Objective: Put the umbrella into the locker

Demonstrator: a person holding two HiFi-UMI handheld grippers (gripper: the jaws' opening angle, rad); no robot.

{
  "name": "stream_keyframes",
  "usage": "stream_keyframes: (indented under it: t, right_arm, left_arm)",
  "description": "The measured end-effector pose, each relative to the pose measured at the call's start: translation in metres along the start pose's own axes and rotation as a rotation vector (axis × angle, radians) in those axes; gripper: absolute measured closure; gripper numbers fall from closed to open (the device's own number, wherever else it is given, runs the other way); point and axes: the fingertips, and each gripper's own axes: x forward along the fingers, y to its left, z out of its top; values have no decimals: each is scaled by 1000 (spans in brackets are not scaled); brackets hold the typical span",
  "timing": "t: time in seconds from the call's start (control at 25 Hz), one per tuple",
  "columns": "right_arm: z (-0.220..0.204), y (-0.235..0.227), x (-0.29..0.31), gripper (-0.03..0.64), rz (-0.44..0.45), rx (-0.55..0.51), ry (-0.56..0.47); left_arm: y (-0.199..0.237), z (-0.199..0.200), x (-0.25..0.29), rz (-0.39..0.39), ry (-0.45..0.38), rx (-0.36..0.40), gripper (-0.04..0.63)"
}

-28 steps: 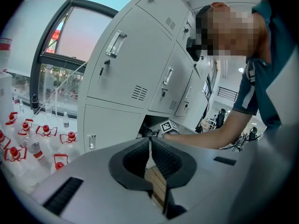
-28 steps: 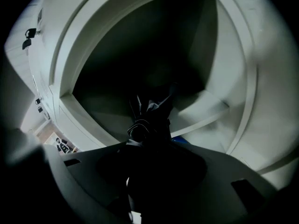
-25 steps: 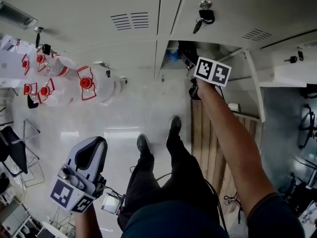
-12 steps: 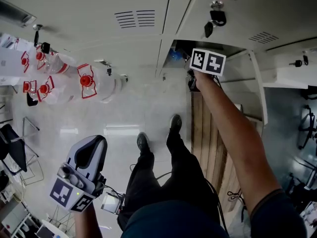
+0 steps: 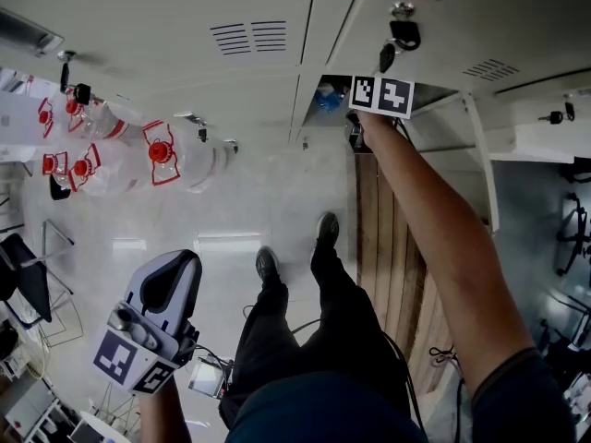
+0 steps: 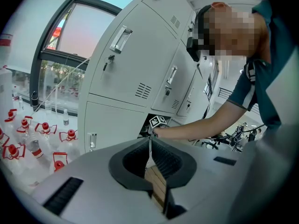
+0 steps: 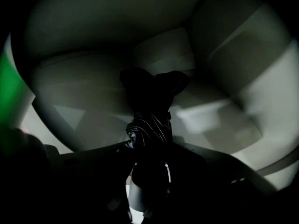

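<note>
Currently, the right gripper (image 5: 380, 96) is extended at arm's length into the open locker (image 5: 443, 123), a compartment low in a bank of pale grey lockers. In the head view, only its marker cube and rear body show at the front edge of the compartment.

In the right gripper view, the jaws are clamped on the umbrella (image 7: 147, 125), a dark folded unit with its fabric gathered in pleats. The umbrella projects forward from the jaws into the dim interior, near the middle of the compartment, with pale walls around it. Whether it touches the bottom of the locker cannot be determined.

The left gripper (image 5: 180, 270) is held low at the person's left side, well apart from the locker and above the floor (image 5: 231, 210). Its jaws are together at the tips, with nothing between them.

A bunch of keys (image 5: 399, 35) hangs from the lock of the door above the open compartment. A wooden pallet (image 5: 388, 238) lies on the floor in front of the locker, beneath the right arm. Clear water bottles (image 5: 175, 160) with red caps are grouped on the floor at the left, beside the locker bank.
</note>
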Motion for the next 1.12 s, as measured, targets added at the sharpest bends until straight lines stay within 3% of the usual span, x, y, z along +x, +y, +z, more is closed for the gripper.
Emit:
stream_keyframes:
  t: [0.6, 0.84, 1.12]
  right_arm:
    - [-9, 5, -33, 400, -17, 56, -82]
    - [-33, 1, -71, 400, -60, 93, -85]
    - [-54, 11, -134, 400, -45, 145, -107]
  left_arm:
    - [-1, 13, -5, -6, -16, 11, 561]
    - [-7, 25, -8, -21, -39, 23, 561]
    - [-16, 45, -21, -25, -70, 46, 561]
